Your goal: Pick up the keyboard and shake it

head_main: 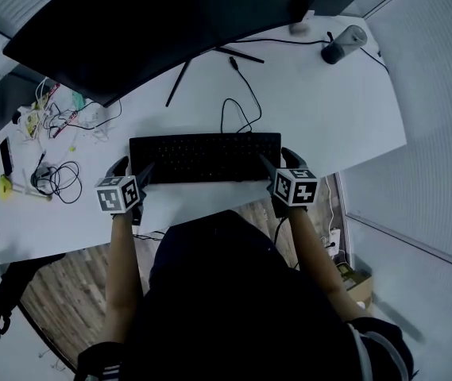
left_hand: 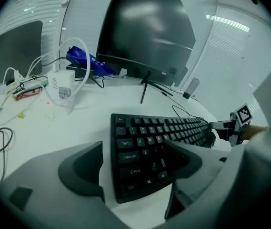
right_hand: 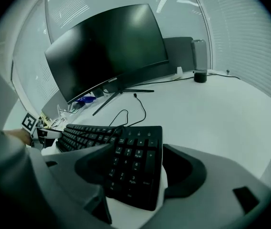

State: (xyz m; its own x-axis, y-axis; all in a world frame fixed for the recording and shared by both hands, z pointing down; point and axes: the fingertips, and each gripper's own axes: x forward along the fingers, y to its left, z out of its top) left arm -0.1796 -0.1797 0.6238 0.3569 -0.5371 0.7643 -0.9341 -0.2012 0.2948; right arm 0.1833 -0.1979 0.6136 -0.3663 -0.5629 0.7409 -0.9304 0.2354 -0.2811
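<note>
Flat on the white worktop, near its front edge: black keyboard, ends bracketed by left tool and right tool, jaws wide apart, gripping nothing; positioned, apparently, for a balanced two-ended lift.

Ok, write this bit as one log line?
keyboard: resting on desk | left gripper: open, straddling left end | right gripper: open, straddling right end
</note>
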